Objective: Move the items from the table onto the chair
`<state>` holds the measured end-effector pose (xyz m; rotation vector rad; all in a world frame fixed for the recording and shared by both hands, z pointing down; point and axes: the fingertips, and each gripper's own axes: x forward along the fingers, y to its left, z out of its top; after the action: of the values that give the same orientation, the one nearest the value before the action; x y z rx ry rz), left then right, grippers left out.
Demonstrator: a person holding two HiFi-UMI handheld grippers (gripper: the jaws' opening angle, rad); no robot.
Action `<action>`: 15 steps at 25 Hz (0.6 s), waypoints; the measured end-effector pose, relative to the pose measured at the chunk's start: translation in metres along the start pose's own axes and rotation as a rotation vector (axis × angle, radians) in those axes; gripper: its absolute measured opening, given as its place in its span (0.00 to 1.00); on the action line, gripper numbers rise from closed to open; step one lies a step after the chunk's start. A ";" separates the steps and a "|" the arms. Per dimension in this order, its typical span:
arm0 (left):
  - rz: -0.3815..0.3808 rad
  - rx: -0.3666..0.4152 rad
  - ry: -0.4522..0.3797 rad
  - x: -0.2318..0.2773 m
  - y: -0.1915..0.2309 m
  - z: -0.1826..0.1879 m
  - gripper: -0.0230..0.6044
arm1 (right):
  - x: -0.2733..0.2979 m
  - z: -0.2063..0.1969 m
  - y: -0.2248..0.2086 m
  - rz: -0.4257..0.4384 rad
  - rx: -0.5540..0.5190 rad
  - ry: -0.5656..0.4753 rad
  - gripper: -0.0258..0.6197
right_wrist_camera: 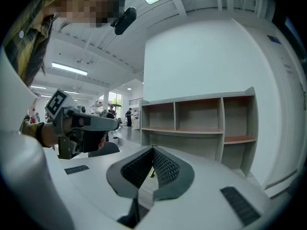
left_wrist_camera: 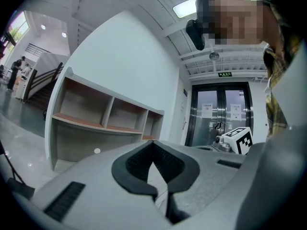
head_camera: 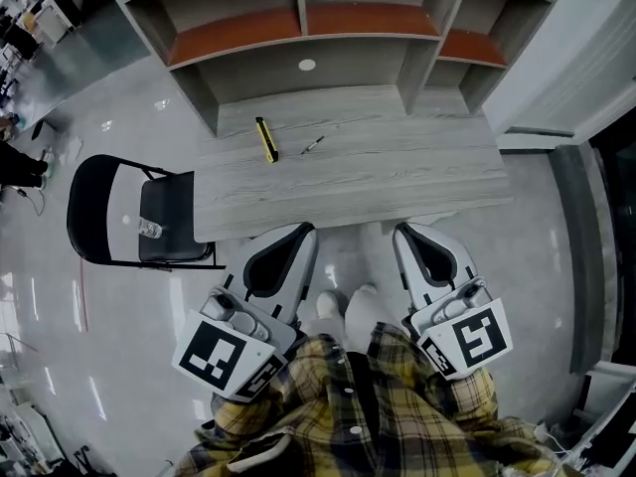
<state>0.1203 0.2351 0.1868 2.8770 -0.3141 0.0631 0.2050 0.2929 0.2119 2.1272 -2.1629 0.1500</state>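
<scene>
On the grey wooden table (head_camera: 397,182) lie a yellow-and-black bar-shaped tool (head_camera: 266,139) and a small dark pen-like item (head_camera: 312,145), both towards the far left. A black folding chair (head_camera: 164,217) stands at the table's left end, with a small clear object (head_camera: 149,229) on its seat. My left gripper (head_camera: 306,229) and right gripper (head_camera: 400,229) hover side by side at the table's near edge, both shut and empty. In the left gripper view the left gripper (left_wrist_camera: 153,145) shows its pads together. Through the right gripper (right_wrist_camera: 153,150) a sliver of the yellow tool (right_wrist_camera: 152,173) shows.
An open shelf unit (head_camera: 328,28) with orange-brown boards rises from the table's far side. The glossy floor (head_camera: 60,296) spreads around the chair. Glass doors (left_wrist_camera: 220,111) stand to the right. People stand far off at the left.
</scene>
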 end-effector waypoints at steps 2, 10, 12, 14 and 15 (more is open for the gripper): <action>0.003 -0.016 0.008 0.005 0.012 -0.002 0.04 | 0.011 -0.003 -0.005 -0.005 0.004 0.017 0.06; 0.038 -0.052 0.035 0.035 0.058 -0.011 0.04 | 0.065 -0.013 -0.028 0.020 0.022 0.051 0.06; 0.041 -0.054 0.039 0.047 0.069 -0.010 0.04 | 0.081 -0.012 -0.036 0.033 0.020 0.053 0.06; 0.043 -0.052 0.035 0.061 0.081 -0.007 0.04 | 0.098 -0.011 -0.045 0.045 0.016 0.051 0.06; 0.045 -0.051 0.031 0.069 0.087 -0.004 0.04 | 0.107 -0.010 -0.050 0.053 0.014 0.050 0.06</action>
<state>0.1686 0.1397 0.2163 2.8161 -0.3699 0.1055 0.2537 0.1878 0.2374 2.0515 -2.1973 0.2215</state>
